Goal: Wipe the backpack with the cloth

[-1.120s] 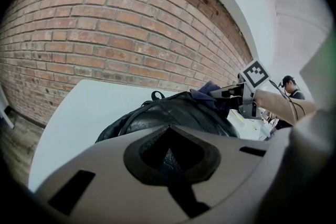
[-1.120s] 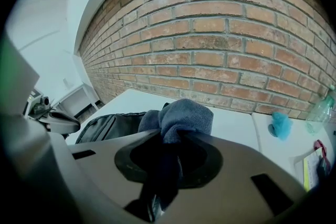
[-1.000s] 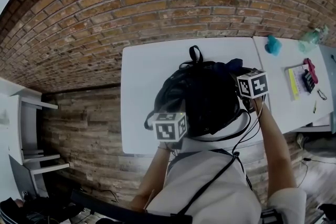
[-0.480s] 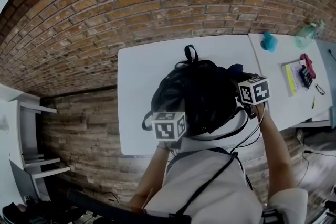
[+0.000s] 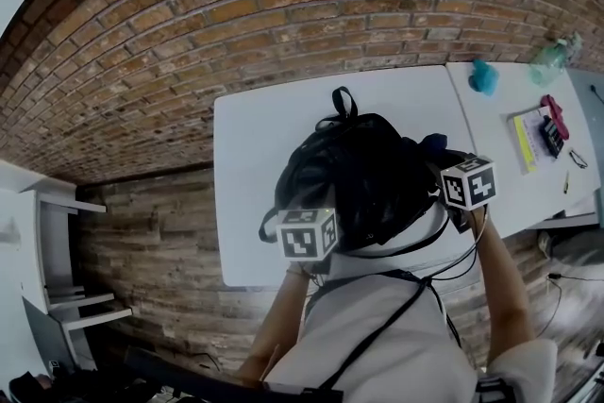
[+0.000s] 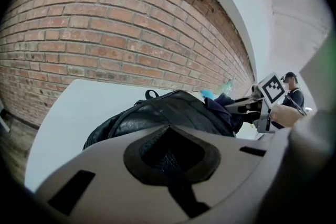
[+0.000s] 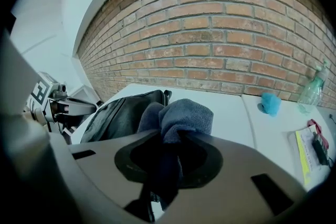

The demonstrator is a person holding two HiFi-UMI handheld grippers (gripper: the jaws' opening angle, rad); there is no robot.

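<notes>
A black backpack (image 5: 354,175) lies on the white table (image 5: 269,132), handle loop toward the brick wall. My left gripper (image 5: 309,236) sits at the backpack's near left edge, and in the left gripper view the jaws (image 6: 170,157) stand shut on dark backpack fabric (image 6: 168,113). My right gripper (image 5: 464,189) is at the backpack's right side, shut on a dark blue cloth (image 7: 181,115) that bunches out past the jaws. The cloth (image 5: 432,144) rests against the backpack's right flank (image 7: 118,118).
A second white table (image 5: 495,175) adjoins on the right, carrying a teal rag (image 5: 484,76), a spray bottle (image 5: 550,61) and a yellow pad with small items (image 5: 538,139). A brick wall runs behind. White shelves (image 5: 57,260) stand at far left.
My right gripper has slid right and toward the near edge with the cloth along the backpack's side. The left gripper has stayed at the backpack's near left edge.
</notes>
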